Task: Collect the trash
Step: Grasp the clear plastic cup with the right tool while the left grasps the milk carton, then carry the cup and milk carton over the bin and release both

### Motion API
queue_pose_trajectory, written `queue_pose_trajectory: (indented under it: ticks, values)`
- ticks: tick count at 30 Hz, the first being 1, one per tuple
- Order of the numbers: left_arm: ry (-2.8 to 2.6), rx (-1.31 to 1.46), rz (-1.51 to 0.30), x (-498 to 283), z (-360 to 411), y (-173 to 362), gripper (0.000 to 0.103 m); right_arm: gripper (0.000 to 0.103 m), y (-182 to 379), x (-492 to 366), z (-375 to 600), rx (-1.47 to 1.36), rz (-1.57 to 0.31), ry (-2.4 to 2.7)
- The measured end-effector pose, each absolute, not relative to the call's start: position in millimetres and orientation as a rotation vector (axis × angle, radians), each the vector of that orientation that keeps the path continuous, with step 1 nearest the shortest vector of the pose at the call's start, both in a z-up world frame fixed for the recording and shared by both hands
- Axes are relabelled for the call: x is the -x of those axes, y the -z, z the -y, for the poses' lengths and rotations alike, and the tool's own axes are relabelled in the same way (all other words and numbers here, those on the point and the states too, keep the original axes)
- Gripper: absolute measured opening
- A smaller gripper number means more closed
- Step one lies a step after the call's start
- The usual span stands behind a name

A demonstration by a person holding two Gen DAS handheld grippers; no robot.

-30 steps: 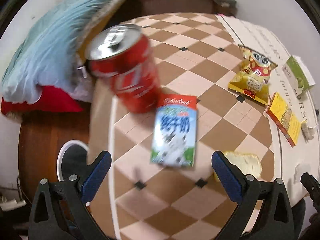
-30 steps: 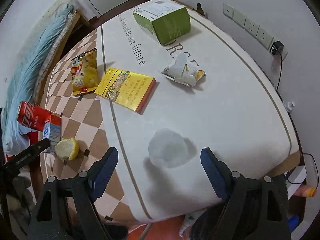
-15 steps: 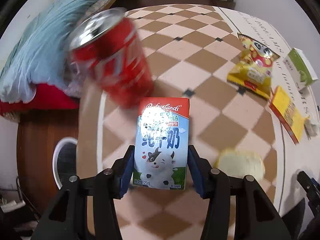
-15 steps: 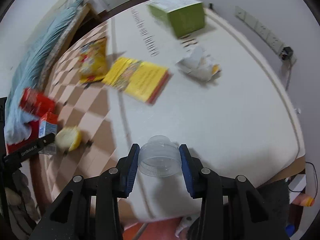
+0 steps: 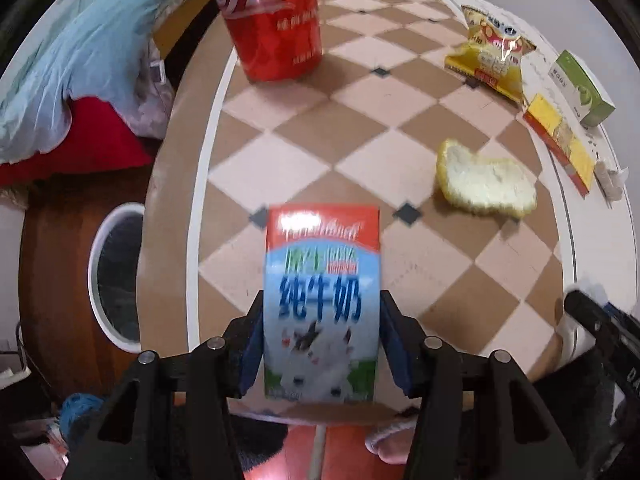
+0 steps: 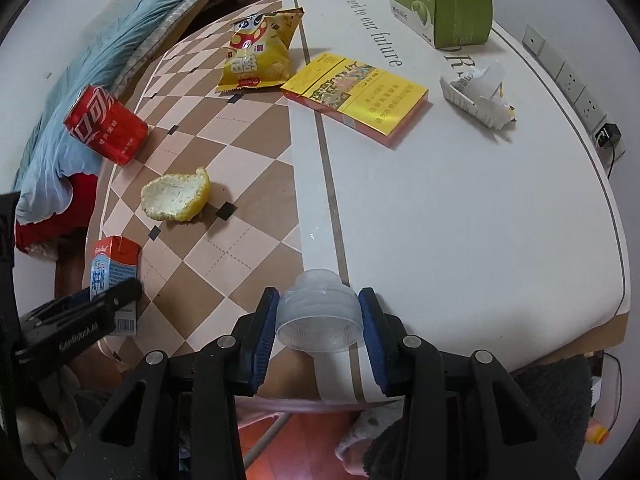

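Milk carton (image 5: 321, 312) first: we hold it in our left gripper (image 5: 322, 340), with the two blue pads pressed on its sides. The carton stands upright and looks a bit blurry. It sits over the near edge of the table (image 5: 280, 128), and we cannot tell if its bottom touches the top.

Our right gripper (image 6: 319, 334) is closed on a clear plastic cup (image 6: 318, 312). The blue pads squeeze it from both sides, and its open mouth faces us. It is at the near edge of the table too, over the white stripe.

More trash lies on the table. A red soda can (image 5: 272, 20) stands on the checkered part, near the far left edge. A piece of yellow fruit peel (image 5: 486, 180) lies with its white inside up, between the can and our two grippers. A yellow snack bag (image 6: 258, 56) lies farther back. A flat yellow box (image 6: 356, 96) lies just beside it. A crumpled white wrapper (image 6: 476, 96) lies on the white part, to the right of the box. A green box (image 6: 444, 8) stands at the far side.

A white bin (image 5: 116, 276) stands on the floor, left of the table.
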State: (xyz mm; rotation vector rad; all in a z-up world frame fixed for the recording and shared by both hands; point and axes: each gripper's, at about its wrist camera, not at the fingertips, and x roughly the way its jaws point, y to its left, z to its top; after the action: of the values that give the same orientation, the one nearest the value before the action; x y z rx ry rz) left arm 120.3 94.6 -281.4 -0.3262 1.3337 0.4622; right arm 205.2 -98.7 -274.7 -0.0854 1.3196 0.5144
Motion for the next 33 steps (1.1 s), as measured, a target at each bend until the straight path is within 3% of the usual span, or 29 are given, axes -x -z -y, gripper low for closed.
queue_pose_trajectory:
  ticks: [9, 15, 26, 33]
  values:
    - [-0.488, 0.320, -1.288, -126, -109, 273, 0.045, 0.042, 269, -198, 93, 0.139, -1.290, -0.502]
    - [-0.533, 0.324, -1.167, -100, -109, 219, 0.045, 0.042, 234, -182, 75, 0.133, -1.234, -0.571]
    - [-0.694, 0.367, -0.983, -12, -216, 131, 0.045, 0.042, 175, -116, -94, 0.165, -1.163, -0.936]
    - [-0.833, 0.446, -0.988, 43, -304, 147, 0.045, 0.042, 209, -73, -214, 0.250, -1.237, -1.072]
